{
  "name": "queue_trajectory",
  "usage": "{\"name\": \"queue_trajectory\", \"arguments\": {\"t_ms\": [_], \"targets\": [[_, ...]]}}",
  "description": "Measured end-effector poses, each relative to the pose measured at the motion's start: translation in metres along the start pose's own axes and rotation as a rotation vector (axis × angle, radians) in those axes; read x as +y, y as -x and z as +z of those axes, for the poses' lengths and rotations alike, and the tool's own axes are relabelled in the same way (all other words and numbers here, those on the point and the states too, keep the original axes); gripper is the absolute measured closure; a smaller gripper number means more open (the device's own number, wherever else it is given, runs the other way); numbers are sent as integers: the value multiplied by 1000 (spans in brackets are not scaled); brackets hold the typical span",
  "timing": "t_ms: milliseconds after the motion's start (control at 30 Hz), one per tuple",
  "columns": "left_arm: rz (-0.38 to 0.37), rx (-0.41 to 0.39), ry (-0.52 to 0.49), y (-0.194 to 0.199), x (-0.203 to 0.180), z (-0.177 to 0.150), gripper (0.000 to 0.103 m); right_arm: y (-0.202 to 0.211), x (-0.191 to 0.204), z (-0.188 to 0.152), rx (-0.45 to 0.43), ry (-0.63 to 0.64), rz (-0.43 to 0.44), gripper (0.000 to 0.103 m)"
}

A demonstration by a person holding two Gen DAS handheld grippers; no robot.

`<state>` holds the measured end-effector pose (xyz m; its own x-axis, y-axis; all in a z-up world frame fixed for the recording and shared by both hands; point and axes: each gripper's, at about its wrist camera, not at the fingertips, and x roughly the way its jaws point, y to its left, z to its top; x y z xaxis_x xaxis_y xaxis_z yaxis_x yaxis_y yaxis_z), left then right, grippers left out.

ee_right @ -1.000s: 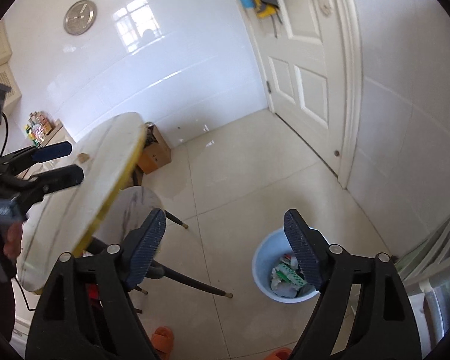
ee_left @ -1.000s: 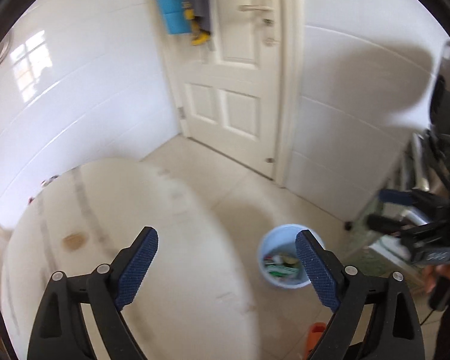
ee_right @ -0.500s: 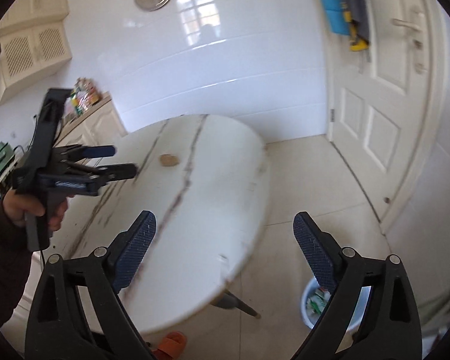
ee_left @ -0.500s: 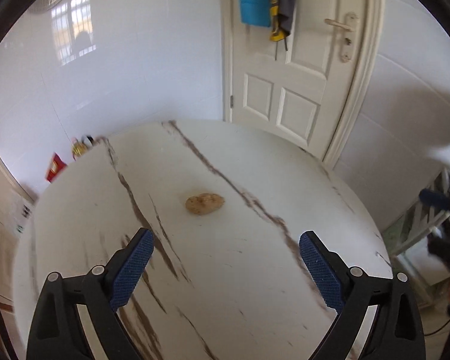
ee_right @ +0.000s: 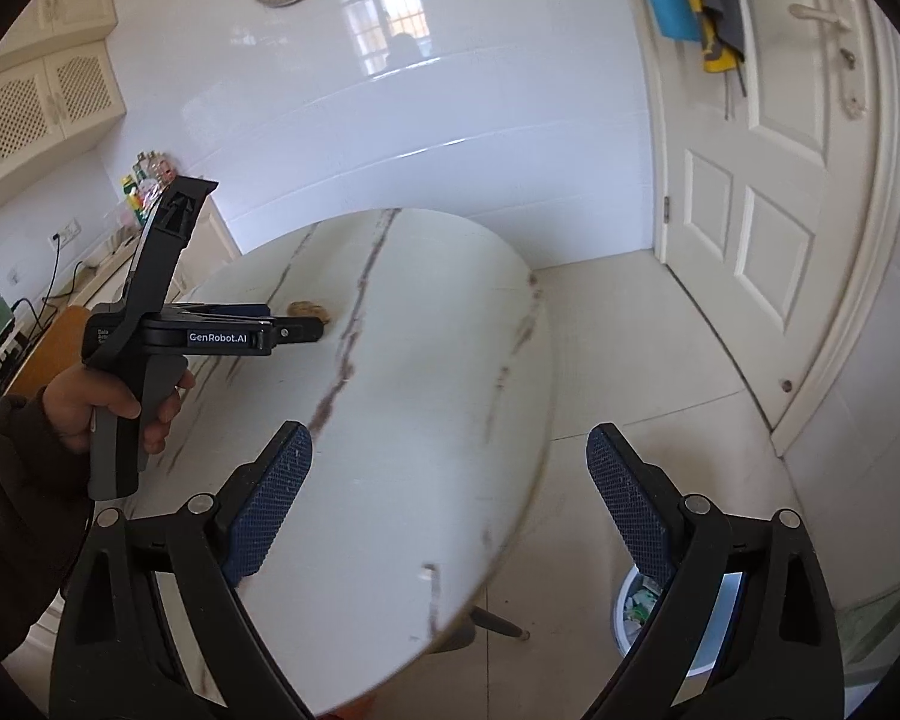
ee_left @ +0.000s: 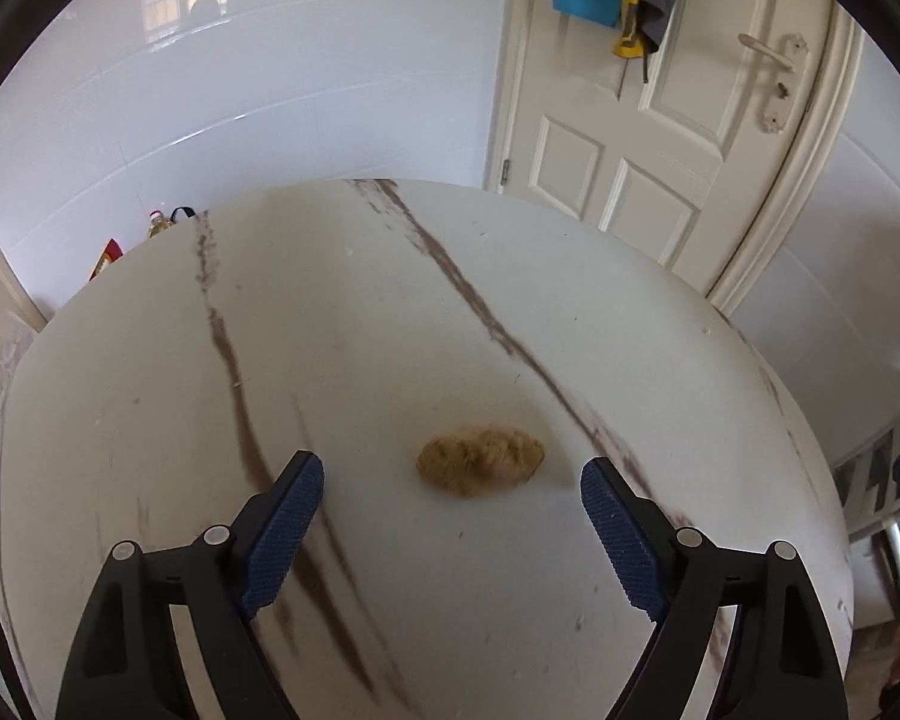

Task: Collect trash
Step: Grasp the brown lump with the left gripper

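Trash, a brown crumpled lump (ee_left: 480, 468), lies on the white veined surface (ee_left: 150, 420), just ahead of the left tongs (ee_left: 450, 480) and touching neither pad. Those jaws have just been closing a little but stand wide, nothing between them. The right tongs (ee_right: 450, 450) hang wide and empty over the surface edge, above a bin (ee_right: 636, 606) on the floor.
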<state>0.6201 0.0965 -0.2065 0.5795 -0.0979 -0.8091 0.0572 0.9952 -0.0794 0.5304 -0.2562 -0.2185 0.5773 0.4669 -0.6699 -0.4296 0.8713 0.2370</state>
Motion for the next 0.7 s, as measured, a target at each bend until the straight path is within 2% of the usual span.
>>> {"name": "queue_trajectory", "arguments": {"t_ms": [67,167,200,300,433,567,700], "targets": [[29,-7,-25,-4,-5,-1,24,2,-8,-1,-3,-13,-1,10],[31,-20,-26,-4,-9,-1,50,9,-20,-7,-6,-34,-9,10],[25,-21,-30,-3,-11,-1,65,11,-23,-9,-8,-41,-14,10],[23,-20,-53,-3,-17,-3,65,20,-35,-18,-9,-66,-29,10],[3,-20,-37,7,-17,-11,76,36,-50,-29,-15,-107,-42,10],[-24,-33,-85,37,-35,-26,76,60,-63,-48,-31,-150,-84,10],[-23,-93,-137,72,-60,-41,76,88,-75,-65,-57,-207,-105,10]]}}
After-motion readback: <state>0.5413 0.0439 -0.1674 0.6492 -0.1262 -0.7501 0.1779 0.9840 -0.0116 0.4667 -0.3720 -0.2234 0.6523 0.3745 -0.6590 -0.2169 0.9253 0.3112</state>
